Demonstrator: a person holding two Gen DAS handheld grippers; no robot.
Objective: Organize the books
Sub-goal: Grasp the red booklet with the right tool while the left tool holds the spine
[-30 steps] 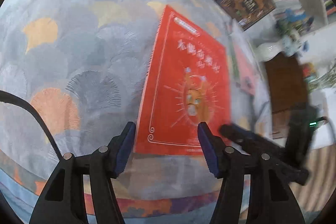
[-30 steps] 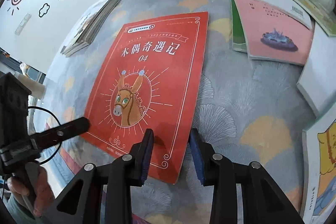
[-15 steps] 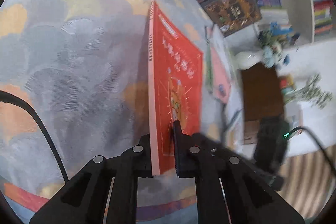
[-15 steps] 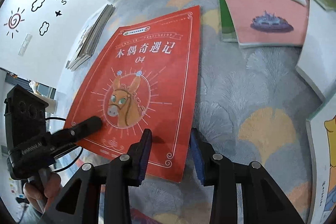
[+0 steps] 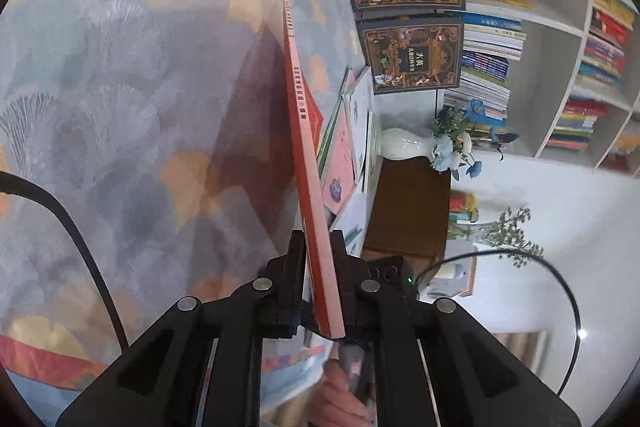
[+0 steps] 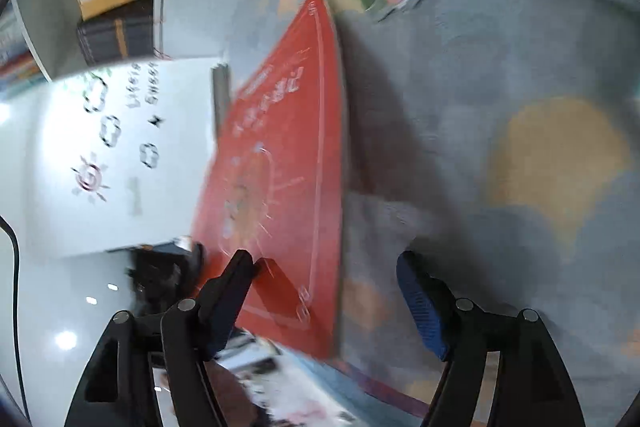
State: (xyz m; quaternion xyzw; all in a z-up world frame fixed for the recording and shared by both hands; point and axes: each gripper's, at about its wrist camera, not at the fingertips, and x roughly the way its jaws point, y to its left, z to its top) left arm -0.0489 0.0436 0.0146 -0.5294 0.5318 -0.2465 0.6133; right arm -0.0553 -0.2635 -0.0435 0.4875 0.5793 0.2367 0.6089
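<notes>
The red book [image 5: 304, 147] stands on edge, lifted off the patterned rug [image 5: 120, 87], its thin spine running from the lower centre of the left wrist view up toward the upper middle. The left gripper [image 5: 318, 259] is clamped on its near corner. In the blurred right wrist view the glossy red cover faces left, and the right gripper [image 6: 326, 267] has its jaws spread, just opened, astride the book's lower edge without pressing it. White shelves [image 5: 552, 75] at upper right hold rows of thin books.
</notes>
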